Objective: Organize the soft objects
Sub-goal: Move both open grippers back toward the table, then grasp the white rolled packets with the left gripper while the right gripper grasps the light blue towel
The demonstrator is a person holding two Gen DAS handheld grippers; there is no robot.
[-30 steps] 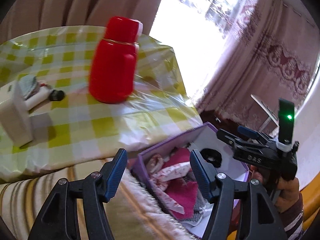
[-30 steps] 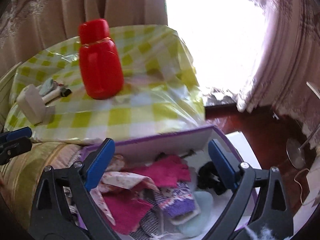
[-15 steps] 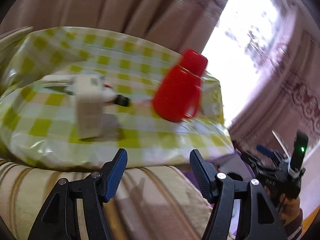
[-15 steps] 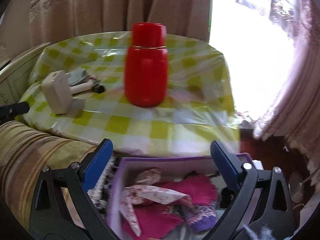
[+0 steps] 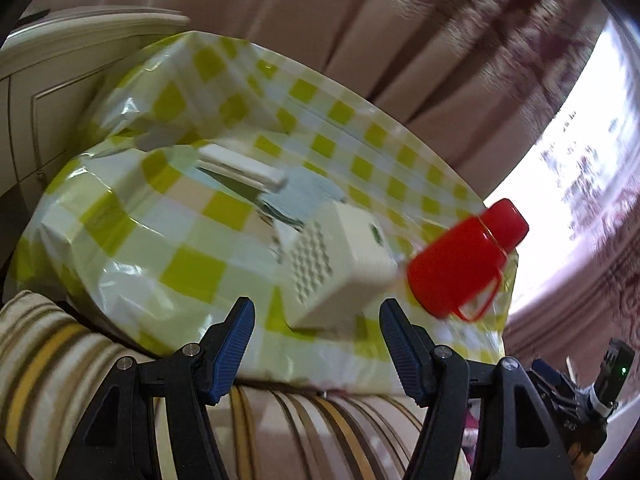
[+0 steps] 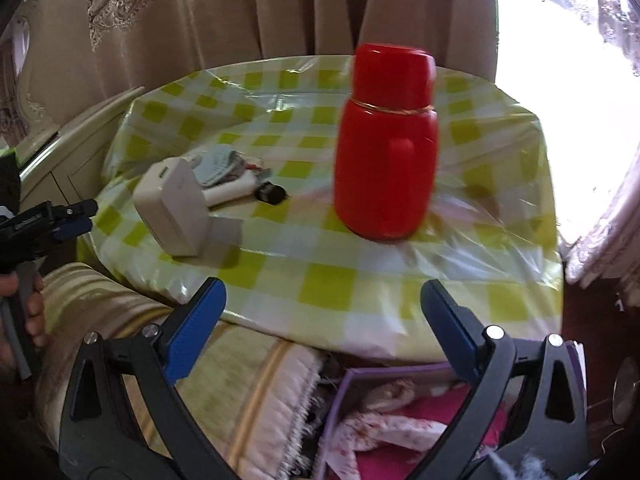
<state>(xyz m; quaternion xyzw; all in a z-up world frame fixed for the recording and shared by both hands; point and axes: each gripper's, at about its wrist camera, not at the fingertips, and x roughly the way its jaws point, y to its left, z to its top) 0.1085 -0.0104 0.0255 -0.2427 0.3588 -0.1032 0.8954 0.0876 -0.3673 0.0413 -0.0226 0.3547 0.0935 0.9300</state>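
Observation:
A purple box (image 6: 384, 374) holding pink and floral cloths (image 6: 384, 428) sits low at the bottom of the right wrist view, between a striped cushion and the table. A pale blue folded cloth (image 5: 304, 200) lies on the checked table; it also shows in the right wrist view (image 6: 218, 162). My left gripper (image 5: 316, 336) is open and empty, raised toward the table edge in front of a white box (image 5: 340, 264). My right gripper (image 6: 320, 320) is open and empty above the purple box. The left gripper also shows at the left of the right wrist view (image 6: 68, 218).
A round table with a yellow-green checked cover (image 6: 320, 280) carries a red flask (image 6: 386, 140), a white box (image 6: 172, 208), a white tube and a small black object (image 6: 272, 193). A striped cushion (image 6: 224, 376) lies in front. Curtains hang behind; a bright window is at right.
Both grippers have risen and swung left, away from the purple box toward the table. The box has dropped out of the left wrist view and to the bottom of the right one.

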